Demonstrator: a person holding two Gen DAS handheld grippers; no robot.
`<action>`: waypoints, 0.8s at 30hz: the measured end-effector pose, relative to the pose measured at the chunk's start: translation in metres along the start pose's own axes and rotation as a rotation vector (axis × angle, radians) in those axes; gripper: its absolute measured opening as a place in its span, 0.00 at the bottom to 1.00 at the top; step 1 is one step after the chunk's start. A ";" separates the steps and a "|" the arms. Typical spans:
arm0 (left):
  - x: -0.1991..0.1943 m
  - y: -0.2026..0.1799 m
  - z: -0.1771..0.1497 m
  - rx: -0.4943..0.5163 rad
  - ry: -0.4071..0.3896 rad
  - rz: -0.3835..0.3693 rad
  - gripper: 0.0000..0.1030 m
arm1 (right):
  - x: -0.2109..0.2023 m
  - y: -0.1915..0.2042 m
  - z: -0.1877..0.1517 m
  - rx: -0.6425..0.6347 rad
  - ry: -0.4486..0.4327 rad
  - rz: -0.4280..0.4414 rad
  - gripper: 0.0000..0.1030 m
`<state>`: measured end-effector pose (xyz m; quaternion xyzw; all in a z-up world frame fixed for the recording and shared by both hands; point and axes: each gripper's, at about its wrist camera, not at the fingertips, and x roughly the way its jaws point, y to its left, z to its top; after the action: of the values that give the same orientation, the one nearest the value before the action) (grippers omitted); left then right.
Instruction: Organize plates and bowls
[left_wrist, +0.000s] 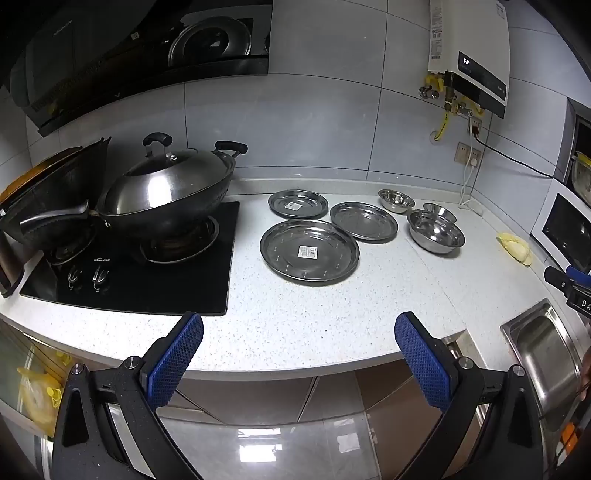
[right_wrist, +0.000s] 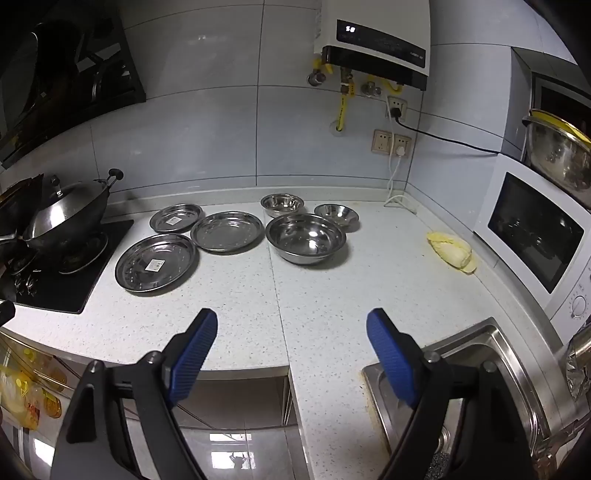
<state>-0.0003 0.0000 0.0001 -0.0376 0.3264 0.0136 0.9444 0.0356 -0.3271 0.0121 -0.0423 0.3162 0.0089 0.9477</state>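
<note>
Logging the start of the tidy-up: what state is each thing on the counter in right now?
Left tongs: open, empty.
Right tongs: open, empty.
Three plates: flat, unstacked.
Large bowl: upright, empty.
Two small bowls: upright, not nested.
Wok: lidded, on the burner.

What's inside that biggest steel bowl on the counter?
The biggest bowl looks empty: only shiny steel and light reflections show inside. Its near inner wall is hidden behind the rim. Two smaller bowls sit behind it.
</note>
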 end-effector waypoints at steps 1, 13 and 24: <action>0.000 0.000 0.000 0.001 0.001 0.002 0.99 | 0.000 0.000 0.000 0.003 0.000 0.002 0.81; 0.005 0.002 -0.003 -0.003 0.014 0.000 0.99 | 0.005 0.007 0.001 0.003 0.003 0.010 0.81; 0.006 0.002 -0.002 -0.009 0.022 -0.004 0.99 | 0.005 0.011 0.004 -0.002 0.000 0.020 0.81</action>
<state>0.0029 0.0021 -0.0056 -0.0425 0.3365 0.0126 0.9406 0.0412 -0.3159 0.0116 -0.0399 0.3166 0.0184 0.9475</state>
